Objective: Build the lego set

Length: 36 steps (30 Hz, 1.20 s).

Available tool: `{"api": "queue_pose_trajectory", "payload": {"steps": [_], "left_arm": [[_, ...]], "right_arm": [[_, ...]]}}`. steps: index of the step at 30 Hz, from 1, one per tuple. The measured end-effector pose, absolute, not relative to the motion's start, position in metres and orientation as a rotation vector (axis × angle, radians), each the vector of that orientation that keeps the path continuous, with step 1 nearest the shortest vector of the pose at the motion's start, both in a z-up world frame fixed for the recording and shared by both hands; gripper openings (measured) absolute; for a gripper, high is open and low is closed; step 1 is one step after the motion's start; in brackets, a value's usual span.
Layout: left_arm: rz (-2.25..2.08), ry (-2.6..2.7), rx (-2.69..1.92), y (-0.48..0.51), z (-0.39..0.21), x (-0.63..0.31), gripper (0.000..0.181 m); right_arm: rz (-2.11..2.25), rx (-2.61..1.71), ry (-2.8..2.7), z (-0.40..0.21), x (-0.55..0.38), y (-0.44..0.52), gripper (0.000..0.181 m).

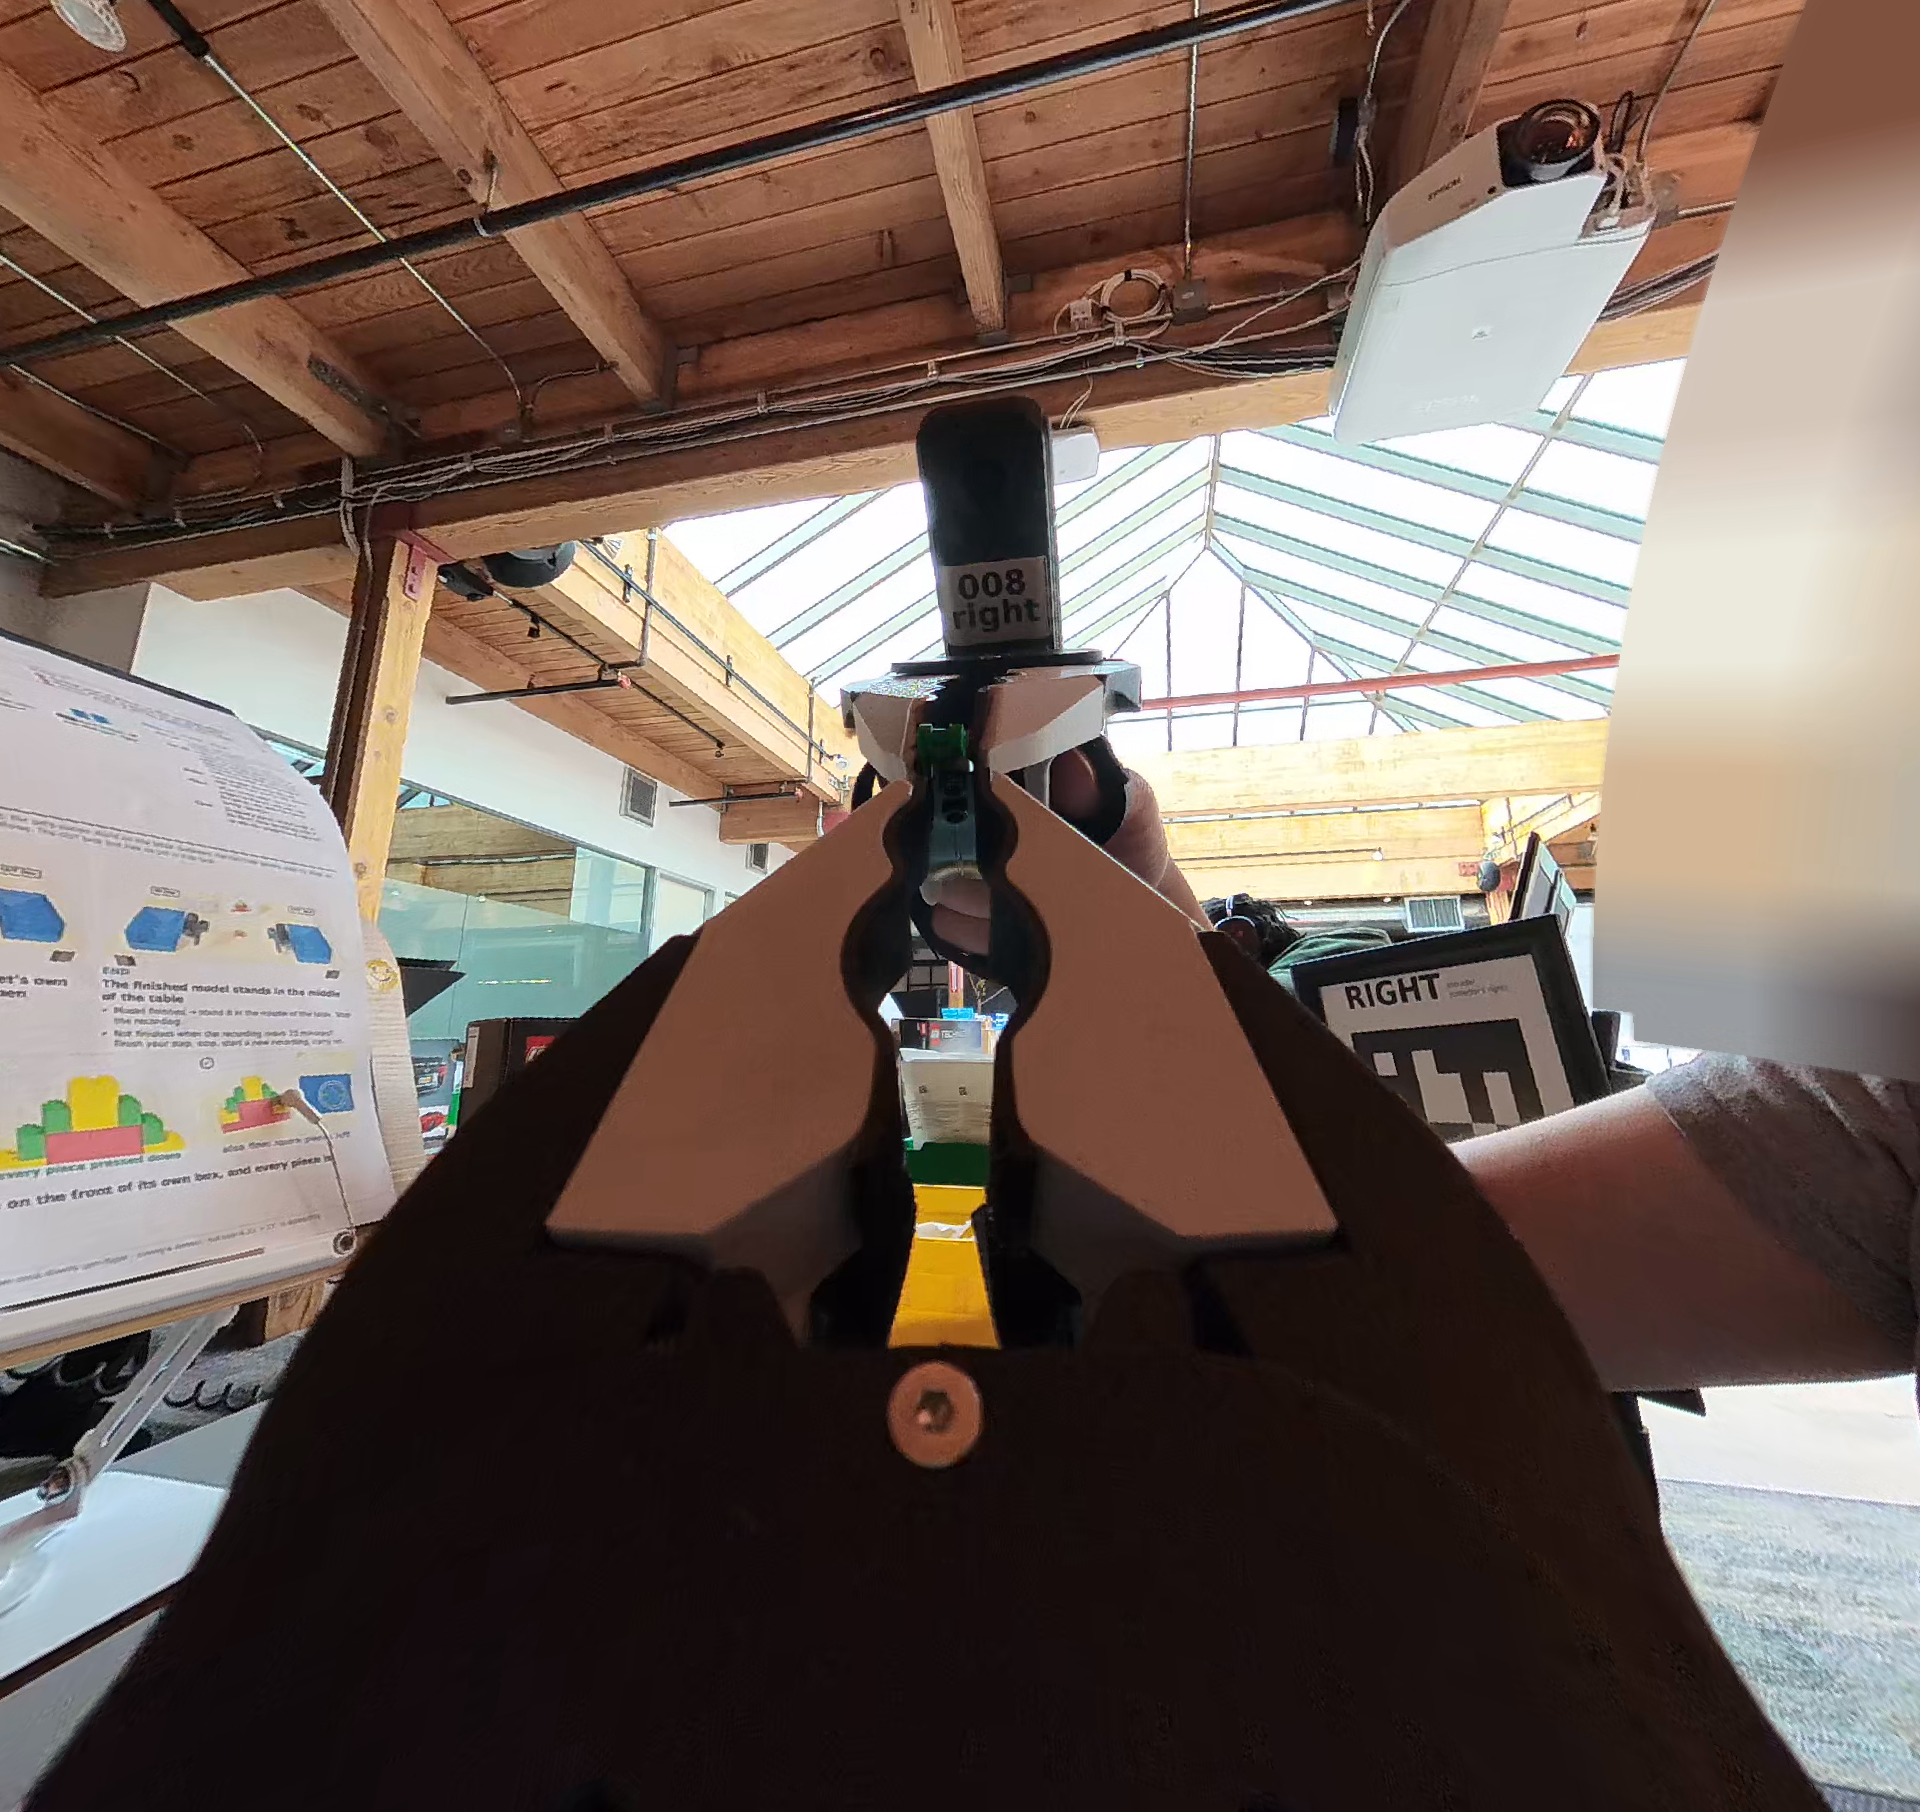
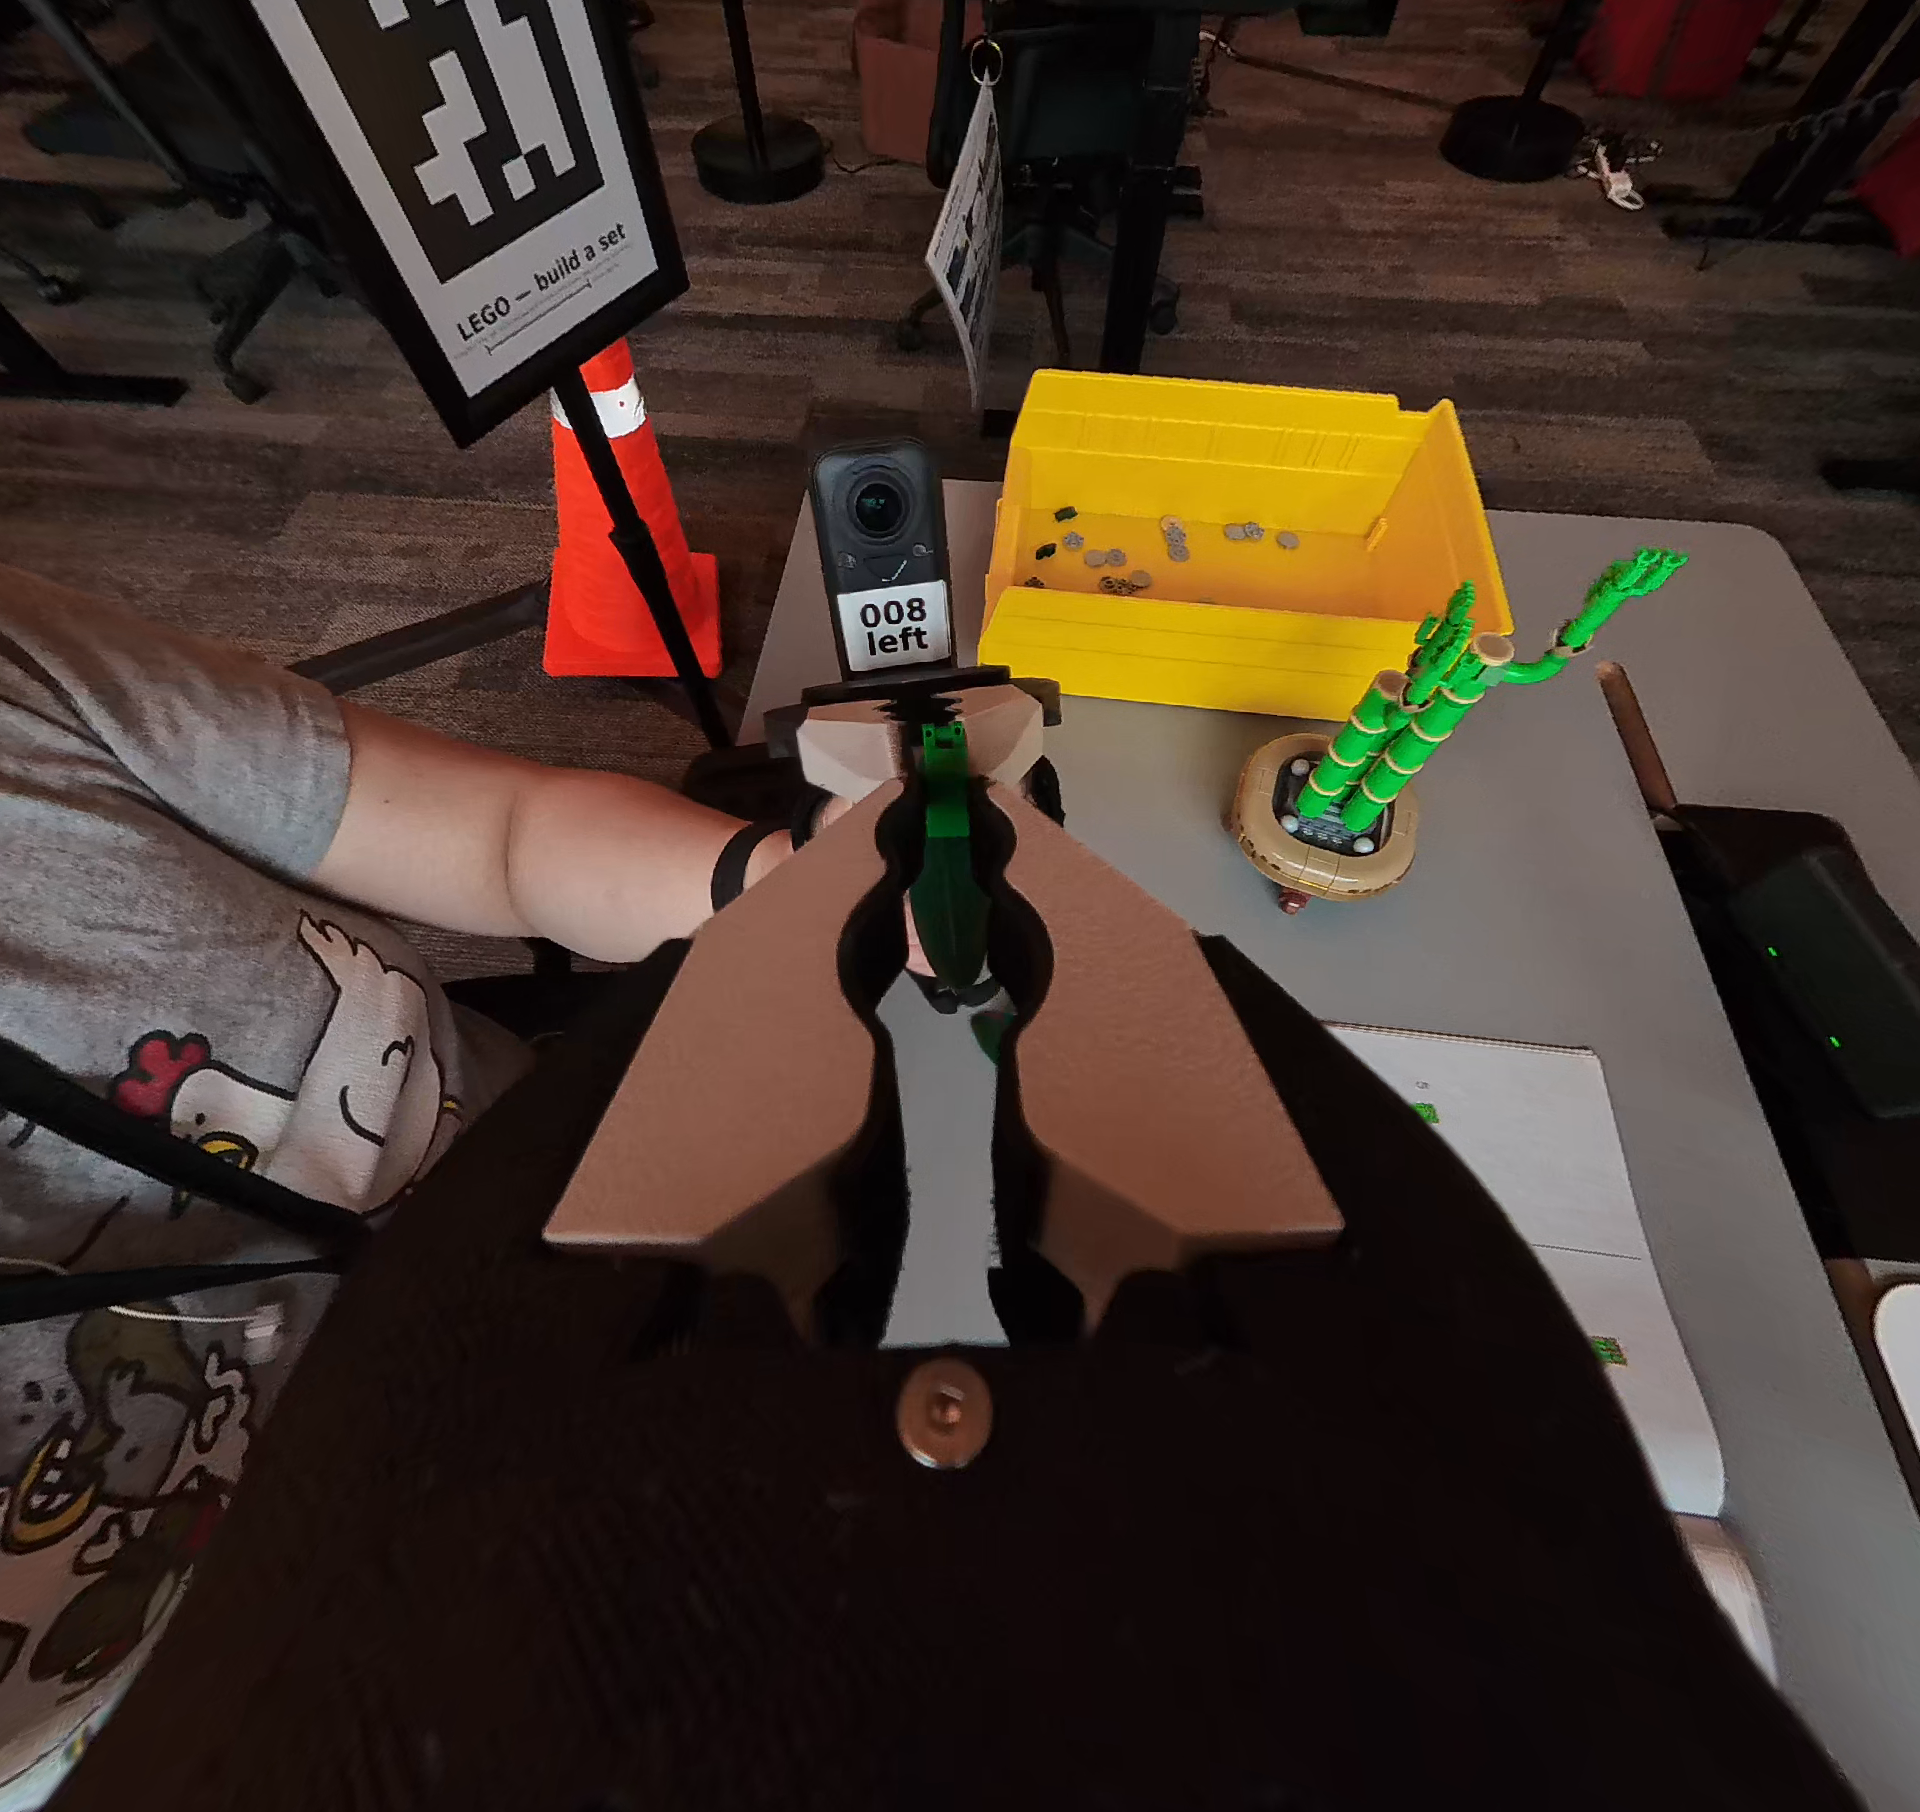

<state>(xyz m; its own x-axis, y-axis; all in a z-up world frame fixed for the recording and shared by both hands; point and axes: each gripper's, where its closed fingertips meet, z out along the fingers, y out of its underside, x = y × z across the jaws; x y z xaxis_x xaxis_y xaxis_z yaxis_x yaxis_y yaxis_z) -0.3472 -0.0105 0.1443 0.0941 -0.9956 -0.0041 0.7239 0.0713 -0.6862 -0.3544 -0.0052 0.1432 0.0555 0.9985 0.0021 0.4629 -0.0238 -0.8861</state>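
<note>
Between both tools (image 2: 943, 806), a ridged green stalk (image 2: 948, 889).

From my left wrist camera, daylight floods through the skylight (image 1: 1382, 578) and blows it nearly white, while the gripper body below sits in deep shadow. My right wrist view is dimmer and evenly lit, with the yellow bin (image 2: 1236, 640) sharp. Both views bend straight lines at the edges, and nearby parts look soft.
</note>
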Motion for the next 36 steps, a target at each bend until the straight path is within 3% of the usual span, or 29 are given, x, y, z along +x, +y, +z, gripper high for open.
{"api": "queue_pose_trajectory", "payload": {"steps": [36], "left_arm": [[-1.402, 0.53, -0.609, -0.007, 0.148, -0.358, 0.005]], "right_arm": [[1.103, -1.608, -1.376, 0.149, -0.366, 0.0, 0.005]]}}
